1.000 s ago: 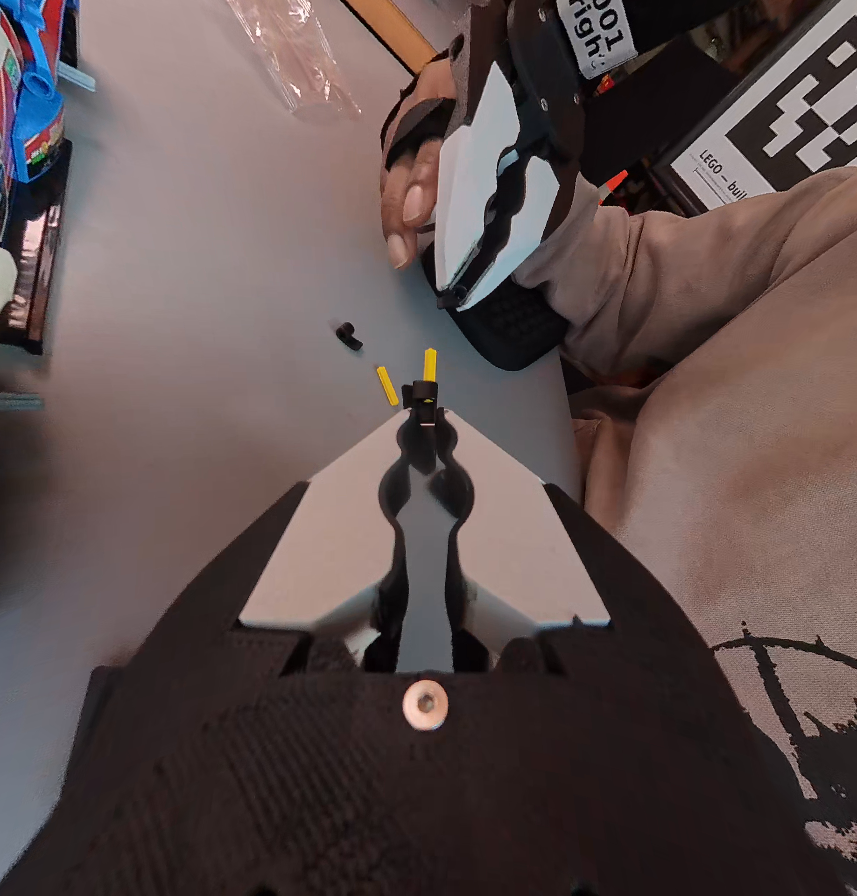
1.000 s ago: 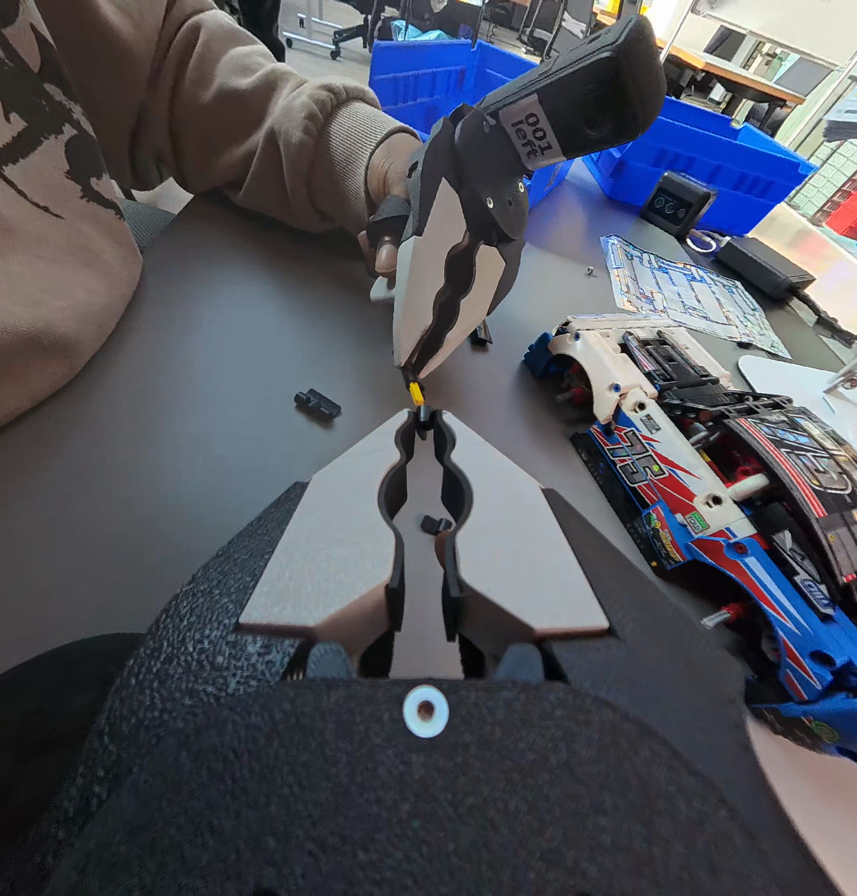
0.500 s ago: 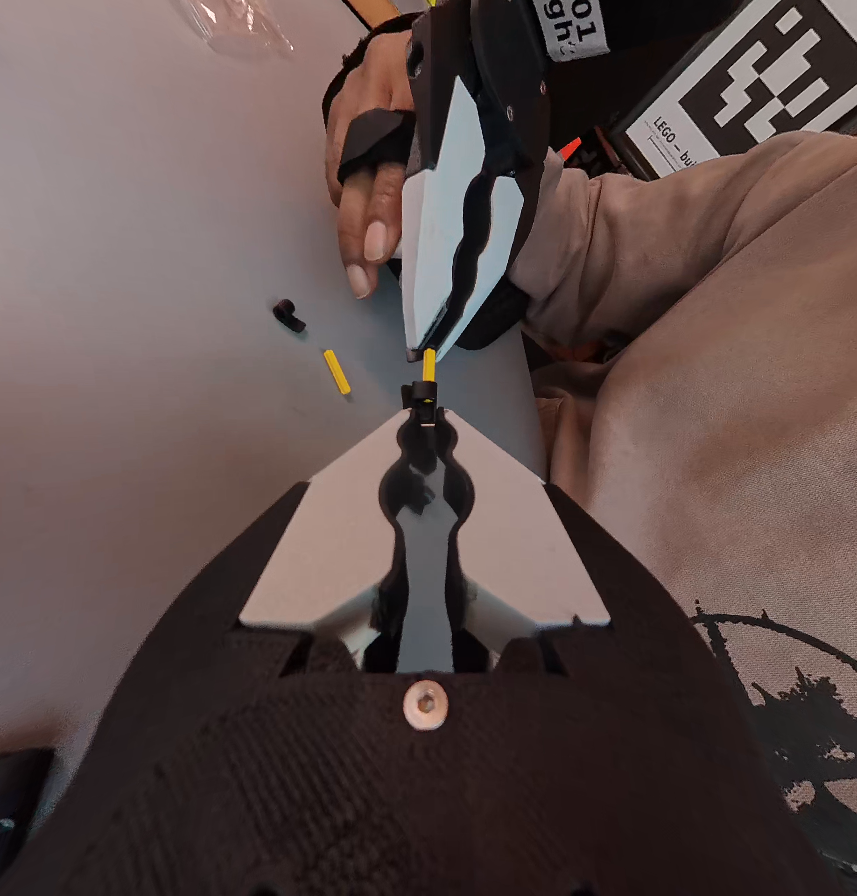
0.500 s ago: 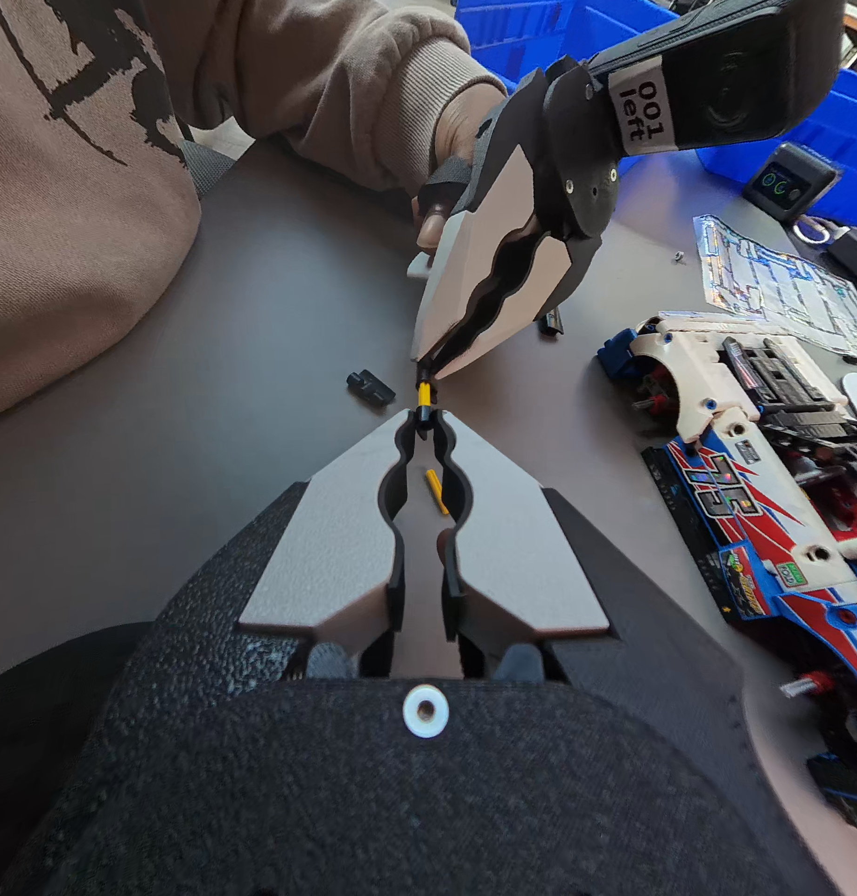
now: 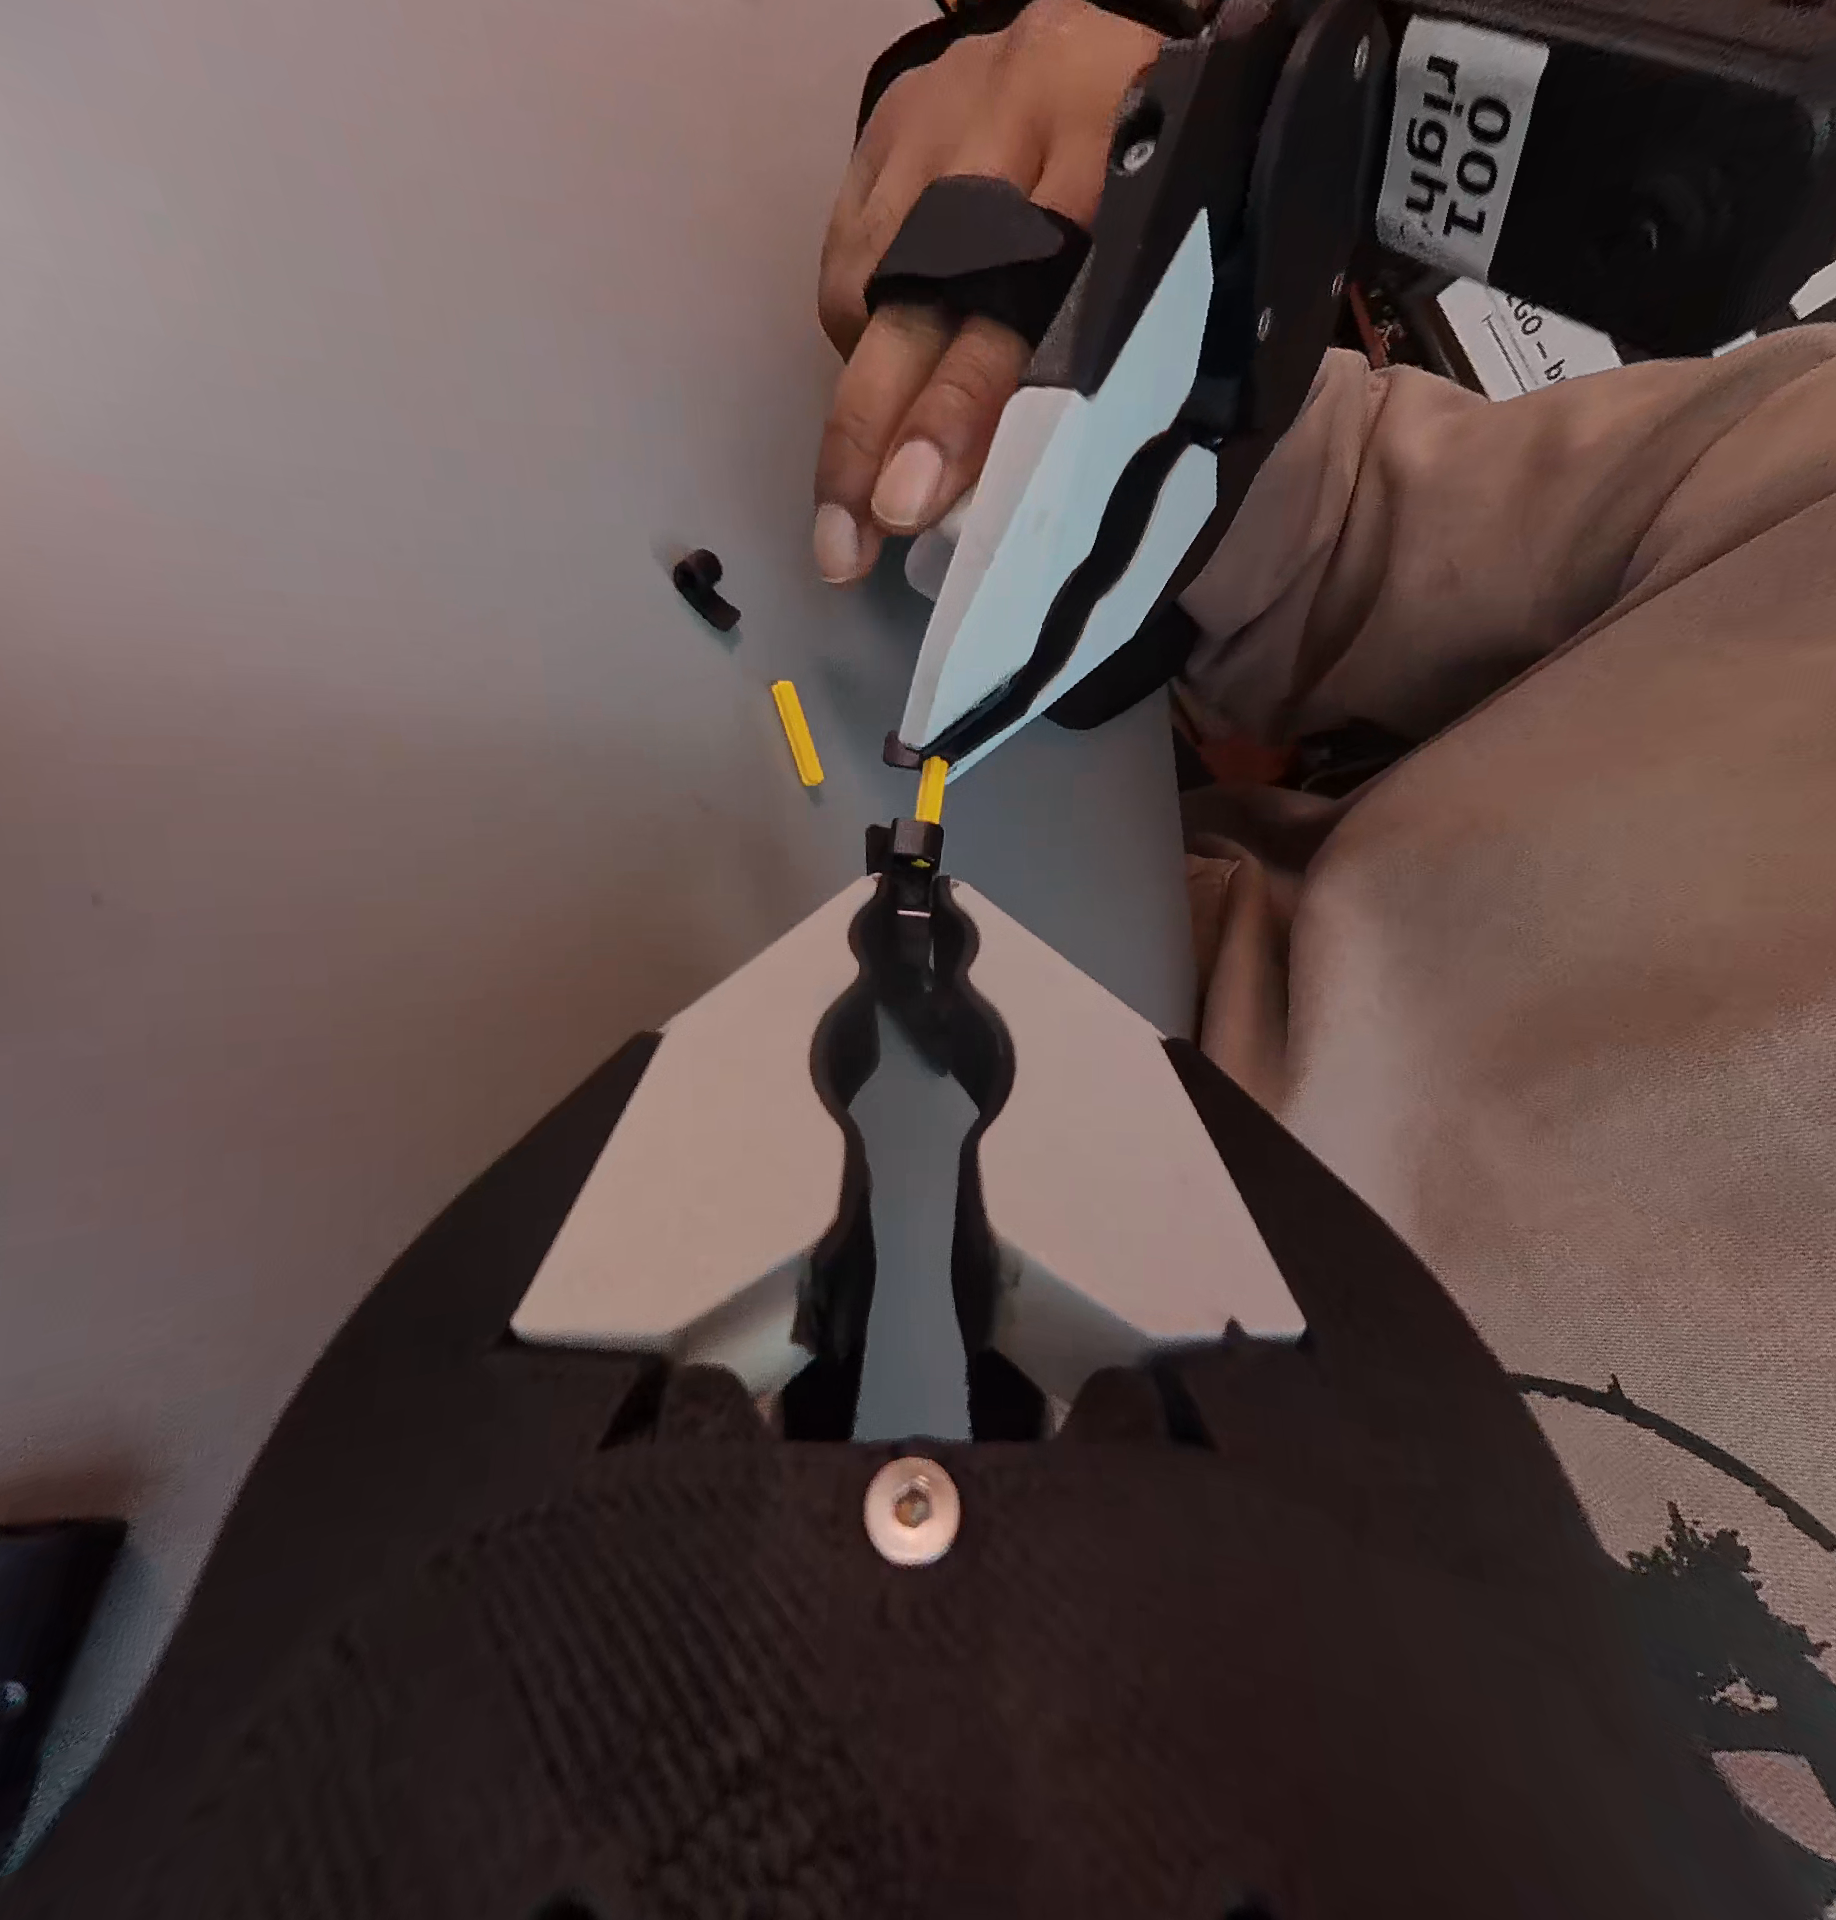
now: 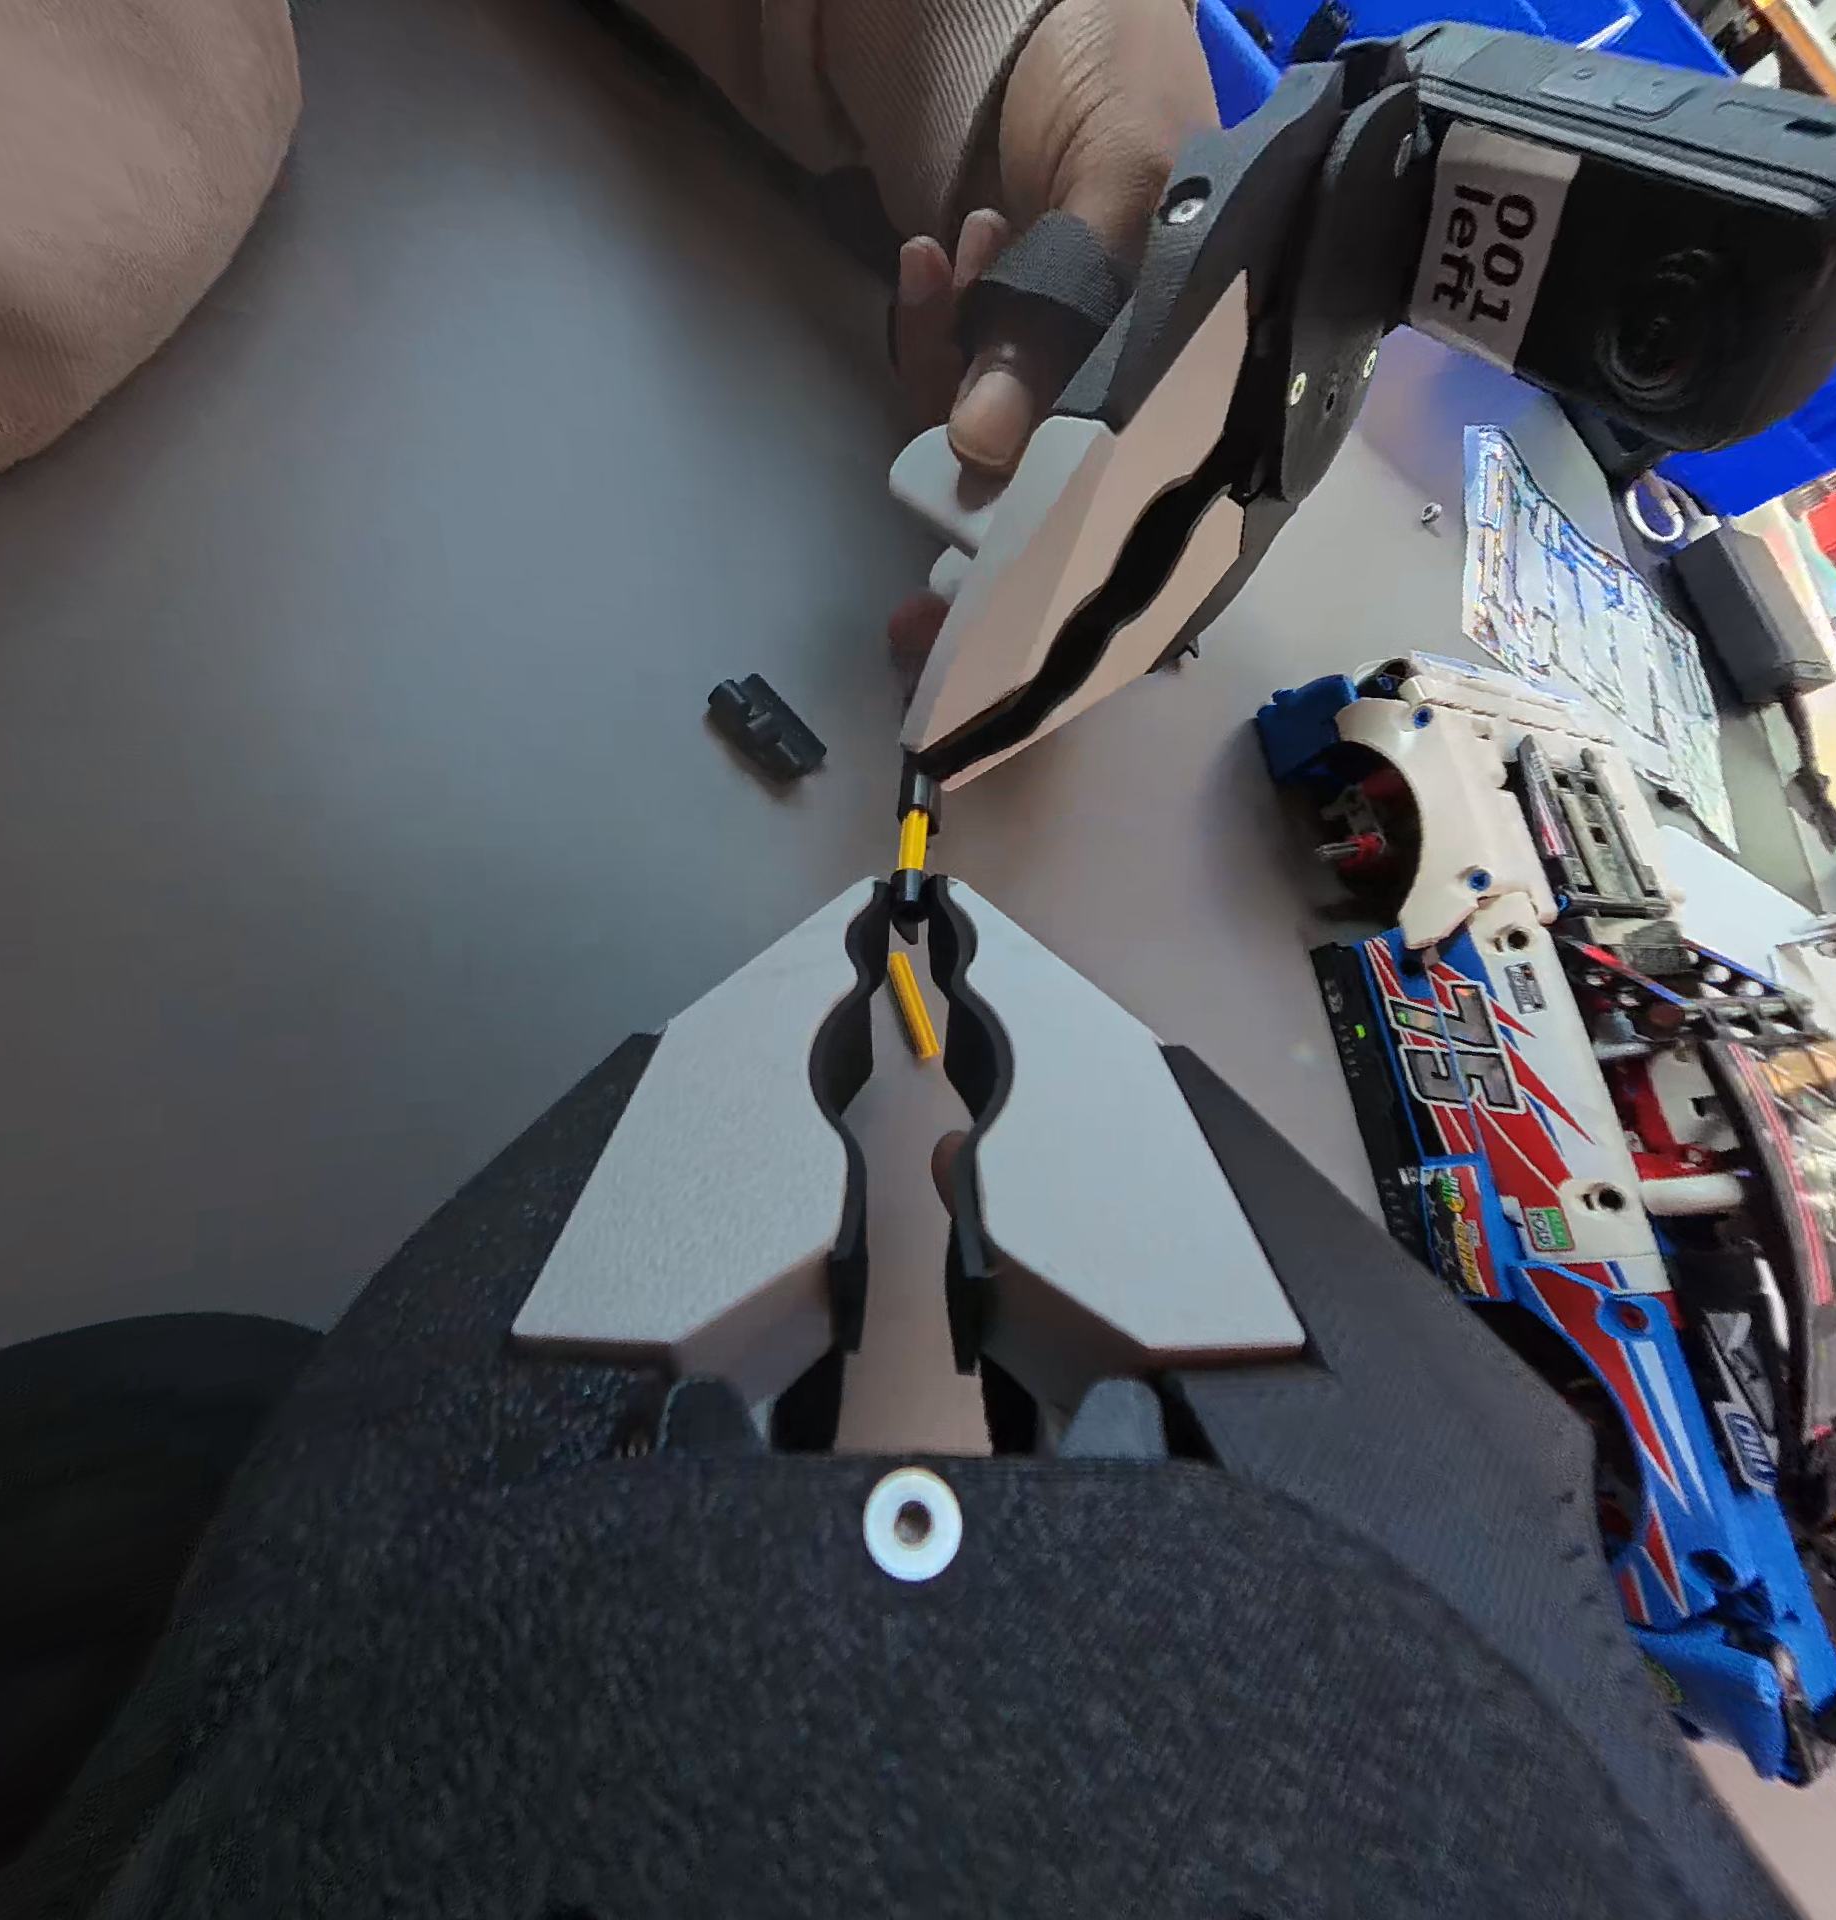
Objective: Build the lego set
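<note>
Your left gripper [image 5: 903,883], two pale wedge-shaped fingers with wavy black inner edges on a coarse black body, is clamped on a small black connector [image 5: 901,844] at its tips. A thin yellow axle [image 5: 930,787] sticks out of that connector, and your right gripper [image 5: 919,750], of the same build, pinches the axle's far end, so the two grippers meet tip to tip above the desk [image 5: 322,520]. In the right wrist view, the right gripper [image 6: 906,896] grips a black collar on the axle [image 6: 911,840] while the left gripper [image 6: 919,769] holds the black piece at the other end. A second loose yellow axle [image 5: 798,730] lies flat on the desk just beside the meeting point, and a small curved black piece [image 5: 706,590] lies a little farther off. Another ridged black connector [image 6: 765,725] rests near the left gripper. The desk is smooth, matte grey. To the right sits a partly built racing car [image 6: 1516,1091] of glossy blue, red and white plastic panels with exposed black framework. Beyond it lie a printed instruction sheet [image 6: 1579,603] and blue plastic bins [image 6: 1807,447]. Your tan fleece sleeves frame both views.
</note>
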`<state>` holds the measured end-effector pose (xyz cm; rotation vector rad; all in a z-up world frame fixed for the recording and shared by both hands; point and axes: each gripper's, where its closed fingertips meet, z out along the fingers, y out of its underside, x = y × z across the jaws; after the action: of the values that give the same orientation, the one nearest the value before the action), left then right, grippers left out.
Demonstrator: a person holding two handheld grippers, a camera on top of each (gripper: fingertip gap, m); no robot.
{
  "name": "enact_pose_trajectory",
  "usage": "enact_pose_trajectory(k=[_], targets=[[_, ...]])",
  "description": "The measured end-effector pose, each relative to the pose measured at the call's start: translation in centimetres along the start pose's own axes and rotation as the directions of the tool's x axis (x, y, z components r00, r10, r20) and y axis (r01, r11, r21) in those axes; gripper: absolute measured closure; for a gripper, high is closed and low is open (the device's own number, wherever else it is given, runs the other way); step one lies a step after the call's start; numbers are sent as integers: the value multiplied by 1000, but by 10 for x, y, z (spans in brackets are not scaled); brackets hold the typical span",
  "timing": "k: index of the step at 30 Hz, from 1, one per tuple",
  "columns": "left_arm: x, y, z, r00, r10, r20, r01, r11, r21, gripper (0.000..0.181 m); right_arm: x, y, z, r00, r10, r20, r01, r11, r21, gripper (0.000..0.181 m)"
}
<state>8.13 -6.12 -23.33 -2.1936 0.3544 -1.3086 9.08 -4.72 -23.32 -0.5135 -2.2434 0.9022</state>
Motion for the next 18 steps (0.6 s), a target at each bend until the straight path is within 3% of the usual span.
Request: enact_pose_trajectory(k=[5, 11, 16, 18], targets=[[-2, -4, -2, 999, -46, -13, 47, 998, 32, 177, 3, 4, 3, 993, -87, -78, 85, 996, -18, 177], [3, -15, -7, 994, -73, -86, 83, 990, 114, 178, 16, -7, -7, 986, -64, -153, 75, 995, 66, 177], [18, -19, -4, 985, -50, -168, 72, 989, 131, 181, 0, -21, -2, 991, -95, -97, 107, 987, 122, 177], [21, -10, 8, 989, -20, -150, 31, 997, 71, 181, -12, -20, 10, 981, -184, -67, 187, 981, 52, 176]])
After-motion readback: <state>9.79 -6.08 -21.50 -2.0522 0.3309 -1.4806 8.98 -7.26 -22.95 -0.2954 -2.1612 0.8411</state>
